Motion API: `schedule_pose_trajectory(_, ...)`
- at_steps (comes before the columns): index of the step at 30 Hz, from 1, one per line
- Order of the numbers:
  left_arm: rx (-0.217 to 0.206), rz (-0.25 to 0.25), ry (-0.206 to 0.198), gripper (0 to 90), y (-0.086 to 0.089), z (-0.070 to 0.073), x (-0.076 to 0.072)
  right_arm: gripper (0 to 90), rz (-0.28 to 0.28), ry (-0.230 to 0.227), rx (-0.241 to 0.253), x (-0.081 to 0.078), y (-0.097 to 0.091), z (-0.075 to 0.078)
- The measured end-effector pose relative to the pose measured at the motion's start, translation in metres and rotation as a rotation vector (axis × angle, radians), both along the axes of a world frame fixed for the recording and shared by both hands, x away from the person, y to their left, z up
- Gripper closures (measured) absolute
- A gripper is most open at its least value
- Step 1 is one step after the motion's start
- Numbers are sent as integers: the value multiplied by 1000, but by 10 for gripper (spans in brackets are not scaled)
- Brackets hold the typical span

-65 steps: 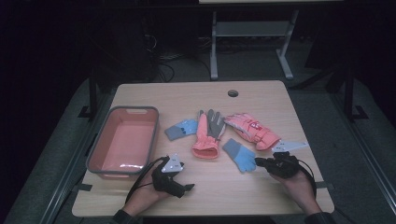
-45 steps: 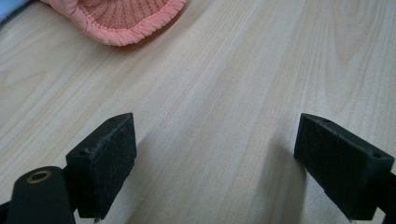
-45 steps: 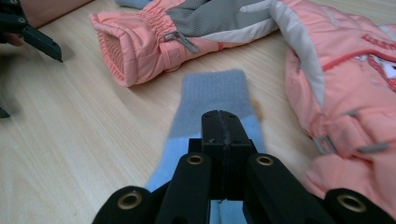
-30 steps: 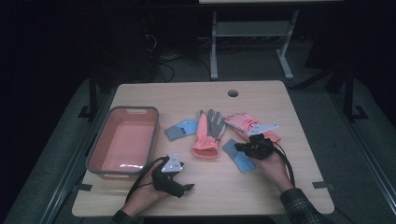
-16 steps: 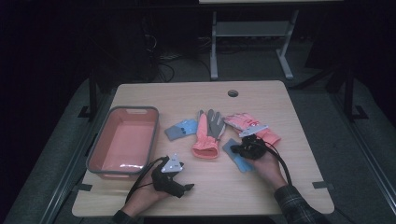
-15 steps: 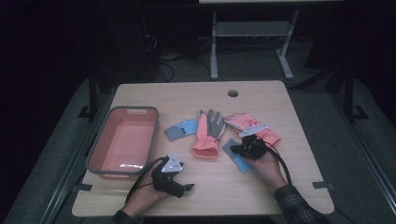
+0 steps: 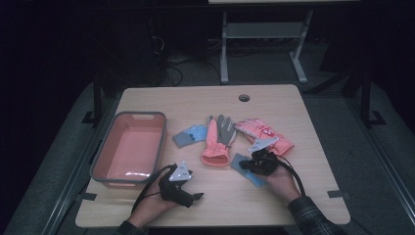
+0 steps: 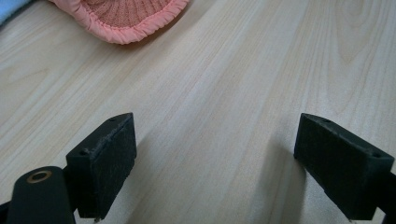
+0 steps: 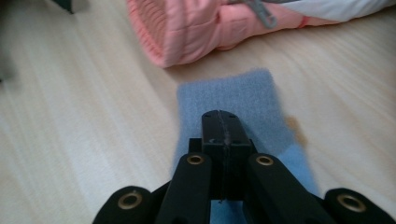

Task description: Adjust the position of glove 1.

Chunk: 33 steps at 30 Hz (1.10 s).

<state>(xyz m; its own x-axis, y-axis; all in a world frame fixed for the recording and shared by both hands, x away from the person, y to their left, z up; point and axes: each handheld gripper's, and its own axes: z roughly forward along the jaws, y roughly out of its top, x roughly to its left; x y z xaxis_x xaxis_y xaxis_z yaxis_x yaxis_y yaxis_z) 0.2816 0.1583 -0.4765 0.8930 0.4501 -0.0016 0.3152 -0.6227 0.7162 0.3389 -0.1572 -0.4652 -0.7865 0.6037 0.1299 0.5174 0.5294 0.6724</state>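
pressing on the blue glove, right gripper jaws together — left gripper jaws apart.

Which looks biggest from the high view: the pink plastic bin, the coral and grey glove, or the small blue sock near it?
1. Pink plastic bin, biggest.
2. Coral and grey glove.
3. Small blue sock, smallest.

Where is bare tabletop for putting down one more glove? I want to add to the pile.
Free: the far strip of the wooden table beyond the round grommet hole, and the near edge between the left gripper and right gripper. Crowded: the middle, where the orange-and-grey glove, pink glove and blue sock lie beside the orange plastic bin.
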Motion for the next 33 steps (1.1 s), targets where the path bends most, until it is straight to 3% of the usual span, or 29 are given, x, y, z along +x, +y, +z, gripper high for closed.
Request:
schedule_pose_trajectory(12, 0, 2, 0, 123, 0, 0, 0, 899, 80, 29, 2, -20, 9, 2)
schedule_pose_trajectory(25, 0, 2, 0, 123, 0, 0, 0, 899, 224, 36, -2, -50, 41, 4)
schedule_pose_trajectory(29, -4, 6, 1, 123, 0, 0, -1, 899, 211, 15, 10, -53, 37, 11)
schedule_pose_trajectory(33, -5, 7, -2, 123, 0, 0, -1, 899, 151, -2, 20, -63, 13, 20)
